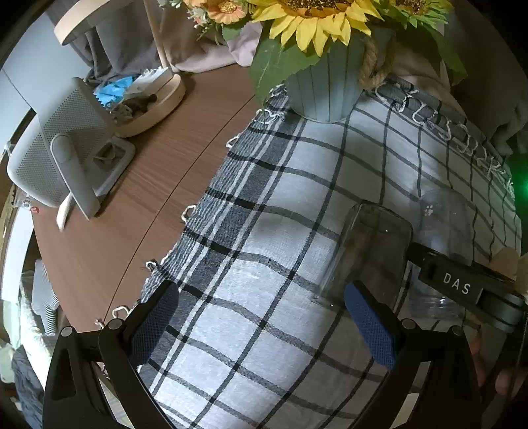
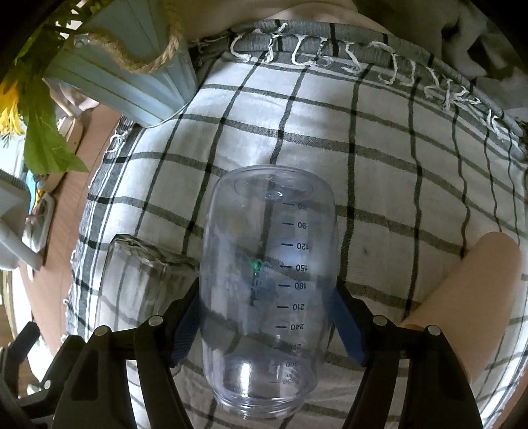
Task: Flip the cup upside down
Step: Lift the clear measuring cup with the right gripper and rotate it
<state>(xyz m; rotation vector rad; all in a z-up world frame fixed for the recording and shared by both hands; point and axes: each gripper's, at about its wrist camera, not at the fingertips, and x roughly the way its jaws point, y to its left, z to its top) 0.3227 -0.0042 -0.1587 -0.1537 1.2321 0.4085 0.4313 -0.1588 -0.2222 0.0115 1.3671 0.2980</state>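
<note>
We're in a home, at a wooden table (image 1: 138, 184) under a fringed plaid cloth (image 1: 264, 231); sunflowers (image 1: 313, 19) in a pale vase (image 1: 321, 92) far, clutter tray (image 1: 155, 102) far left.

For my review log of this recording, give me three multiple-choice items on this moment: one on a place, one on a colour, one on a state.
1. Where is the square glass relative to the measuring cup in the right wrist view?
A. to its left
B. to its right
C. stacked on top of it

2. What colour are the pads on the tongs?
A. red
B. blue
C. yellow

3. How does the measuring cup stand?
A. upright, mouth up
B. lying on its side
C. upside down, base up

Key: 1 A, the glass sits left of the cup on the checked cloth. 2 B, blue pads show in both views. 3 C, its printed scale reads inverted and its closed base is on top, with the right tongs around it.
</note>
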